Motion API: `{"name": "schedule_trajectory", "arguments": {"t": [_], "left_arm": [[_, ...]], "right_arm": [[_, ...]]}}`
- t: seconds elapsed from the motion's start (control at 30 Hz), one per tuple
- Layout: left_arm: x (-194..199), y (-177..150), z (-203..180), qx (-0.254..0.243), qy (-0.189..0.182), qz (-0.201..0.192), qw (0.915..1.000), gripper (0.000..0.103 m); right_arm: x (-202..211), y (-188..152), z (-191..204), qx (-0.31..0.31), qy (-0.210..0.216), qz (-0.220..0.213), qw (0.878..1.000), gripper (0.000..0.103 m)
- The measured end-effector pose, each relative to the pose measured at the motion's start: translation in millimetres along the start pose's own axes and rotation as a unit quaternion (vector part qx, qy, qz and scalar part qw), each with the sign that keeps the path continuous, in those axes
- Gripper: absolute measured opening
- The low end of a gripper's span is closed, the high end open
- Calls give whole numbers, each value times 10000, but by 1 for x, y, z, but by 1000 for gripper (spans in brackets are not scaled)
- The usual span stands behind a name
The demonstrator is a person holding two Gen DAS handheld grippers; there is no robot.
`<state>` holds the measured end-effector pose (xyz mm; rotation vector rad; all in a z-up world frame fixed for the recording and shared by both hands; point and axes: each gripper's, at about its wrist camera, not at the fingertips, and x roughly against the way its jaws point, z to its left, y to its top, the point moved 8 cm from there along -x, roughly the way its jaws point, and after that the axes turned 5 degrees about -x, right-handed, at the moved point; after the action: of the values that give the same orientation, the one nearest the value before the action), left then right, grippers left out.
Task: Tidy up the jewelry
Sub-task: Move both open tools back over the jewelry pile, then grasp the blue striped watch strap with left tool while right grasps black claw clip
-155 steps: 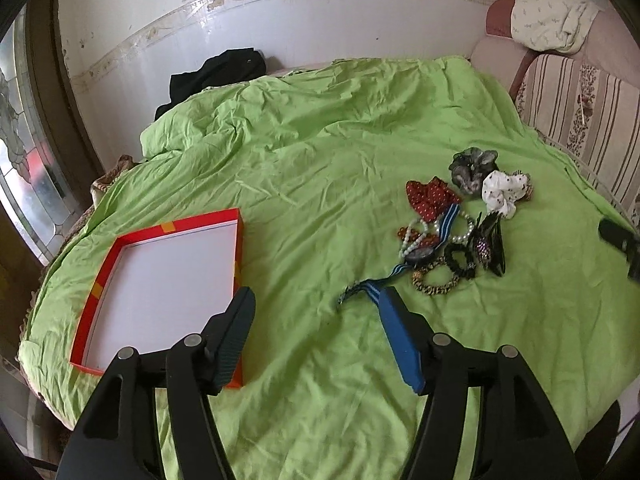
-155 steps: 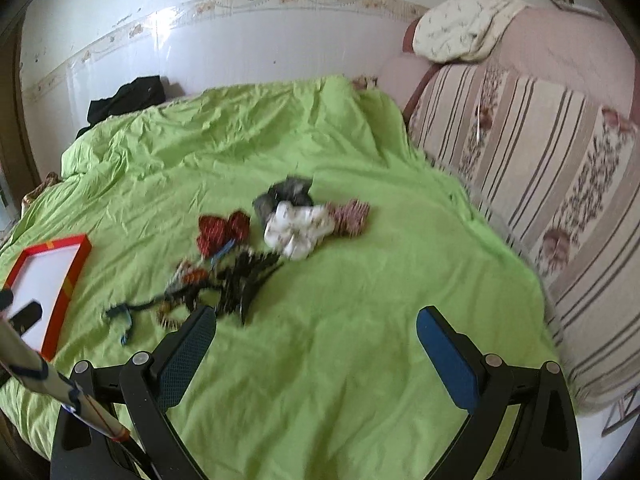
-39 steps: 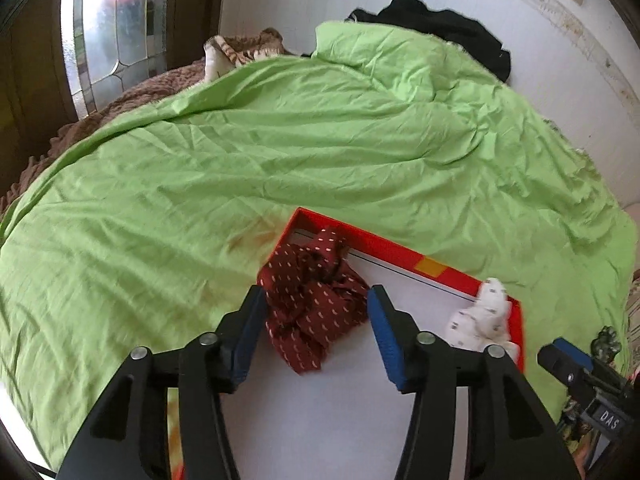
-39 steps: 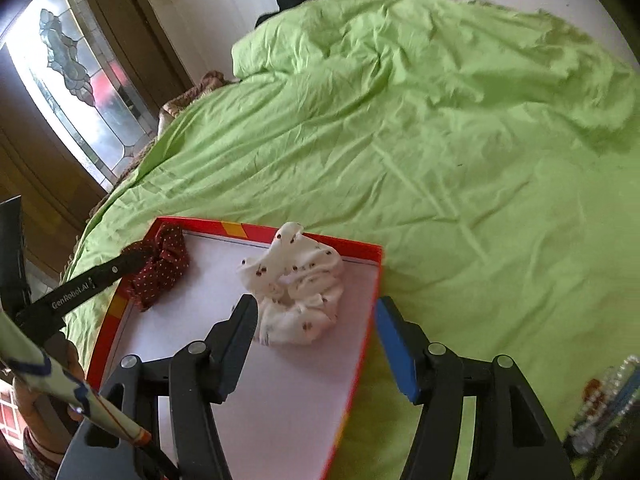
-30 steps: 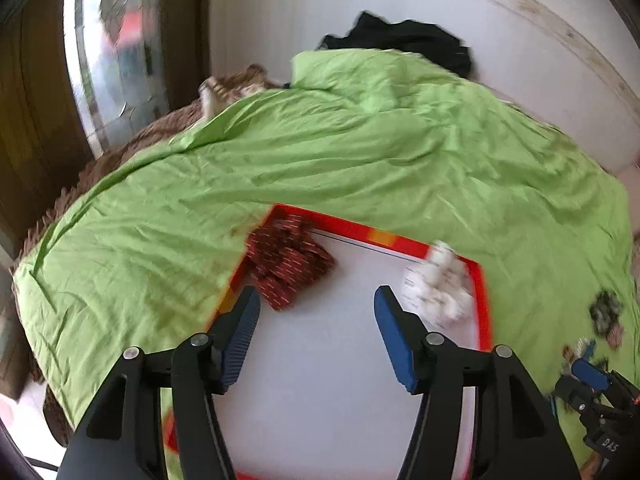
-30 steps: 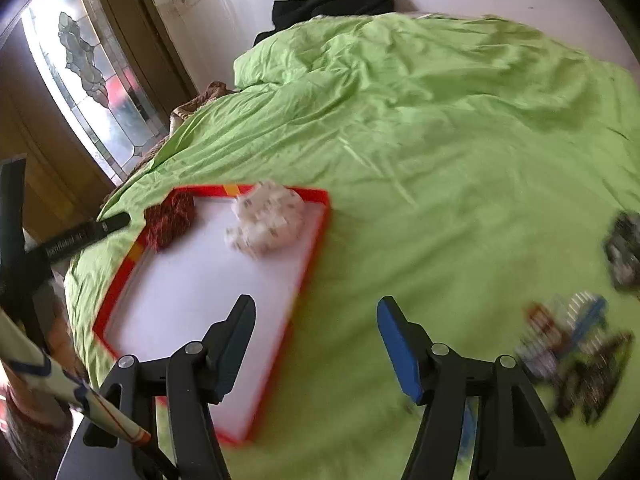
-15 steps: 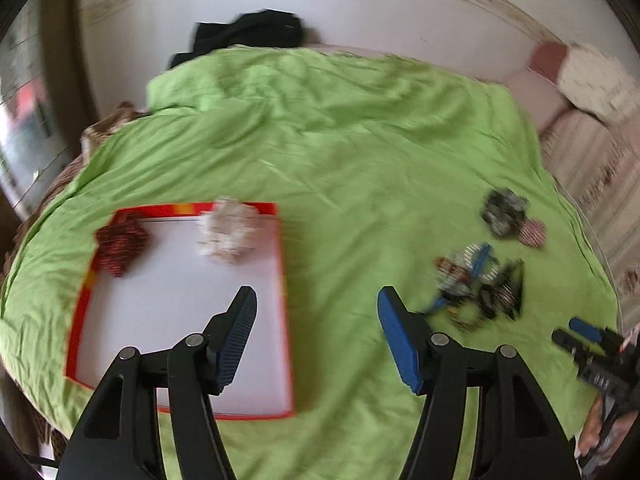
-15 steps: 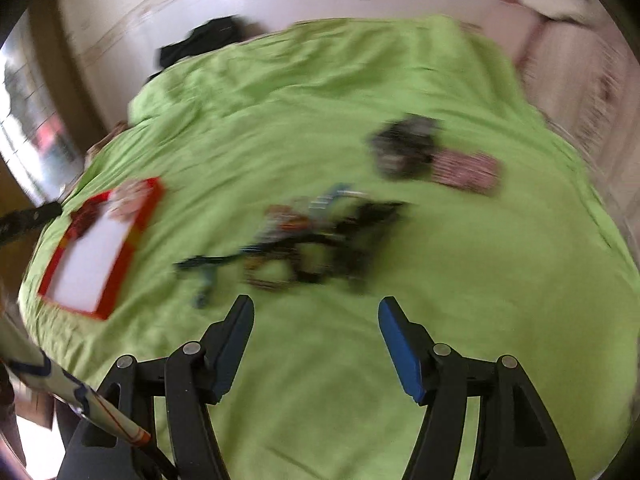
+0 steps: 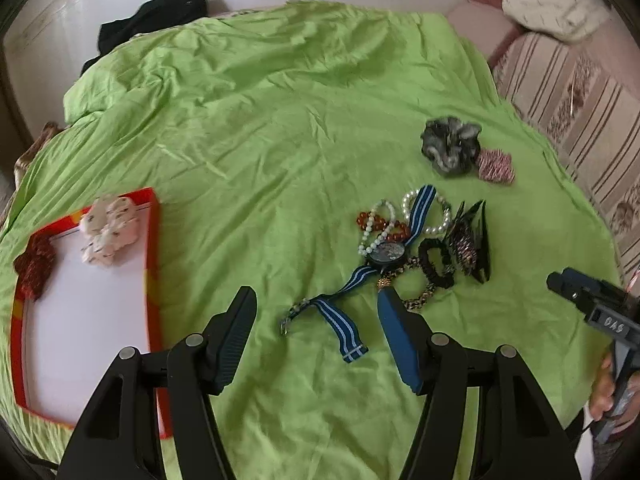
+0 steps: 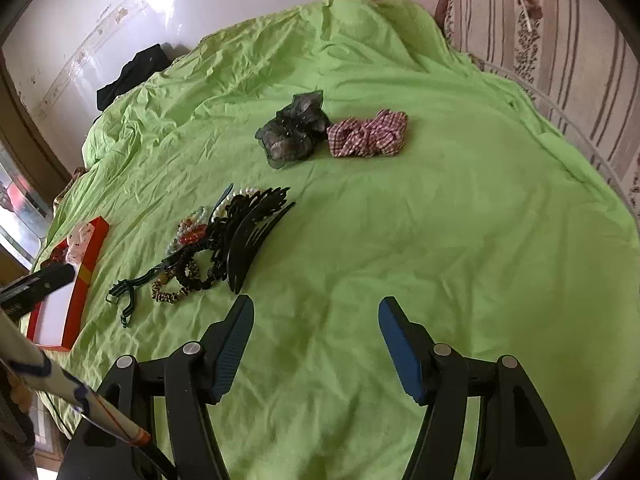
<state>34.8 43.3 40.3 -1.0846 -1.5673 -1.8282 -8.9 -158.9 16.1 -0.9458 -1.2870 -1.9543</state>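
Note:
A red-rimmed box [image 9: 154, 256] with a white floor lies on the green bedspread at the left; a white scrunchie [image 9: 109, 230] and a dark red scrunchie [image 9: 34, 264] lie in it. A pile of jewelry sits mid-bed: a watch with a blue striped strap [image 9: 386, 254], bead bracelets [image 9: 380, 226], a black hair tie [image 9: 436, 262] and a black hair claw [image 10: 250, 246]. Farther back lie a grey scrunchie [image 10: 294, 132] and a pink checked scrunchie [image 10: 366, 134]. My left gripper [image 9: 316, 308] is open above the strap's end. My right gripper [image 10: 316, 316] is open over bare bedspread, empty.
The green bedspread [image 10: 460, 208] covers the whole bed. A striped floral sofa back [image 10: 560, 40] runs along the right. Black clothing [image 9: 160, 16] lies at the far wall, a white cloth [image 9: 548, 0] on the sofa's top. The box [image 10: 82, 280] shows at the right wrist view's left edge.
Both grippers have swung away from the red box, rightward across the bed, to the jewelry pile. The red and white scrunchies stay behind in the box. Jaws unchanged.

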Motion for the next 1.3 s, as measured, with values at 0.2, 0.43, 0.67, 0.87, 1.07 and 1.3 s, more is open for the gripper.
{"name": "schedule_trajectory", "arguments": {"t": [0.2,0.43,0.67,0.87,1.07,1.3], "left_arm": [[-33,-5,9,-66,-98,176,9998,62],[-59,-12,9,-285,-604,356,9971,62],[-75,-14,3,-280,-1036,487,9930,62],[-86,-19,-3,-356,-1132,588,9912,35],[-68,-19,-7,-409,-1009,537,9926,9],[-11,-7,-2,-119,-1078,14,9941,9]], "right_arm": [[-20,0,16,48,275,105,9996,69],[-37,12,36,-32,630,134,9979,69],[-60,21,49,2,555,195,9983,69],[-84,27,48,-135,455,342,9983,44],[-72,29,54,-107,621,304,9975,7],[-30,25,61,44,694,54,9976,6]]}}
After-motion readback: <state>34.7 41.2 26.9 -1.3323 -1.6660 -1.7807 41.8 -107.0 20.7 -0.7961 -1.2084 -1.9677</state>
